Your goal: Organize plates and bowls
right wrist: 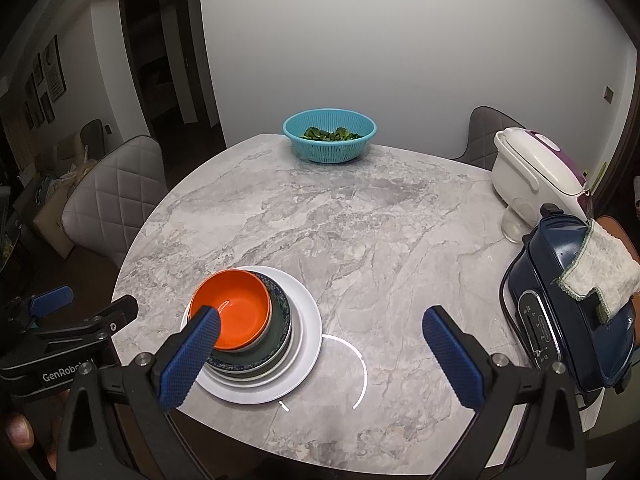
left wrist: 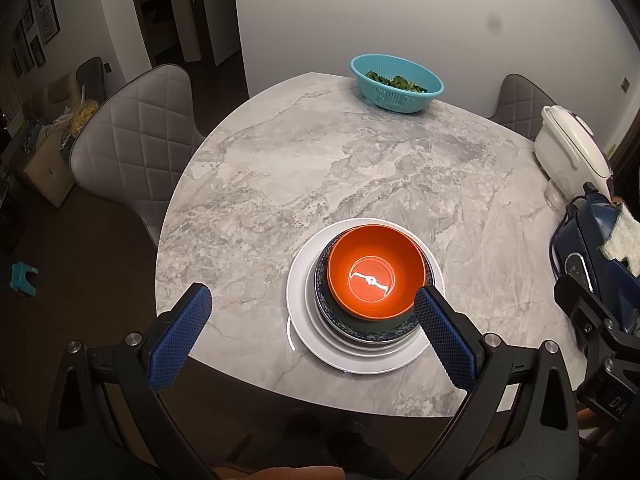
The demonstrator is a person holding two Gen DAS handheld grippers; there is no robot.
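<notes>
An orange bowl (left wrist: 376,276) (right wrist: 234,308) tops a stack near the table's front edge: under it a dark green bowl (left wrist: 372,322) (right wrist: 276,336), a blue-patterned dish (left wrist: 322,280) (right wrist: 286,300), and a wide white plate (left wrist: 300,300) (right wrist: 306,320). My left gripper (left wrist: 312,300) hangs open just in front of the stack, its right finger overlapping the bowl's rim in view. My right gripper (right wrist: 320,324) is open to the right of the stack, nothing between its fingers. The left gripper (right wrist: 86,306) shows at the left edge of the right wrist view.
A teal colander (left wrist: 396,84) (right wrist: 330,136) with greens stands at the far edge of the marble table (left wrist: 320,168) (right wrist: 360,220). A white appliance (left wrist: 568,140) (right wrist: 532,172) and a navy appliance (right wrist: 568,320) under a cloth (right wrist: 600,268) crowd the right side. Grey padded chairs (left wrist: 136,140) stand around.
</notes>
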